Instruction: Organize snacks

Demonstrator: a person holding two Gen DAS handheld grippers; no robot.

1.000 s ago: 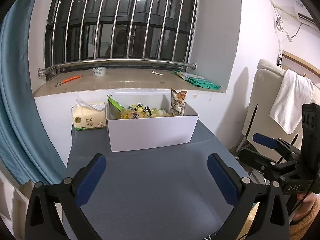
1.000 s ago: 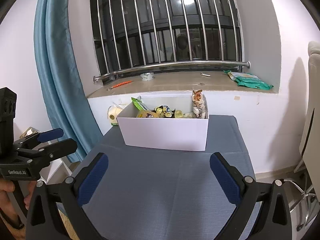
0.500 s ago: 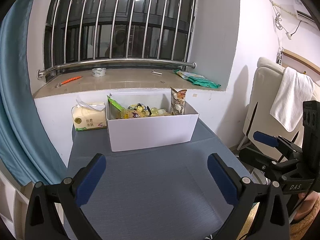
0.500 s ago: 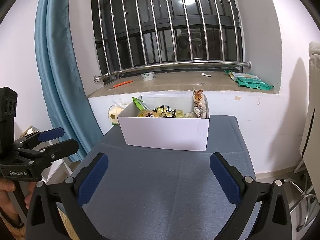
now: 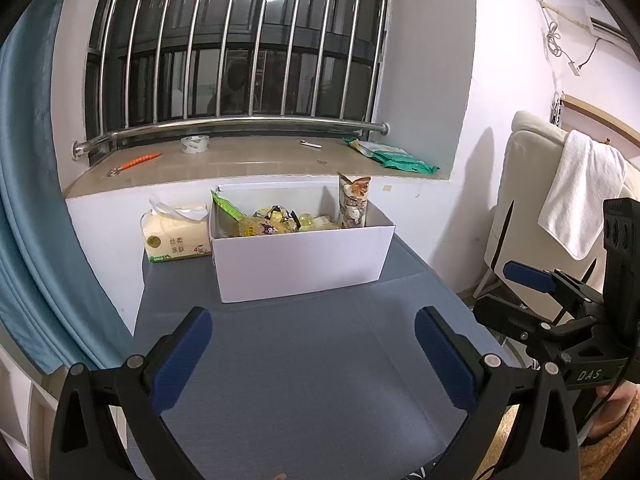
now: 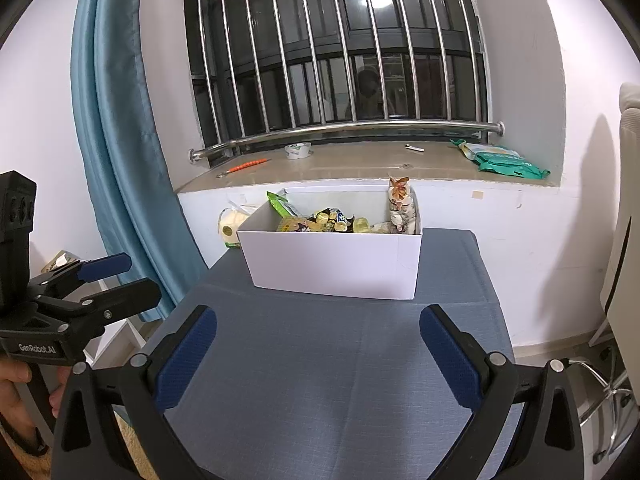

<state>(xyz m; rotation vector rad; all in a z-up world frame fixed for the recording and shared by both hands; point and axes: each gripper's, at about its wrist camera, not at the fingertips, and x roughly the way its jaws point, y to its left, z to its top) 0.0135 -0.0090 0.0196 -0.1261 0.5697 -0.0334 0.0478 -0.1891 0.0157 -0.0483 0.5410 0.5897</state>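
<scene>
On the grey desk, far edge, left to right: one tissue pack at the far left corner, just beside one white box set against the wall, with the snacks inside it. Inside the box, left to right: one green packet leaning at the left wall, a loose heap of small yellow and dark wrapped snacks in the middle, too jumbled to count, and one tall patterned pouch upright at the right wall.

Judged light, crinkly and slippery, easily crushed; best pinched gently by a sealed top edge or across the flat faces. Tall pouch likely to tip if nudged; better taken near its upper seam. Small sweets hard to single out.

Left gripper released, jaws wide apart, empty, hovering over the near edge of the desk. Right gripper likewise spread wide, grasping nothing, well short of the box.
</scene>
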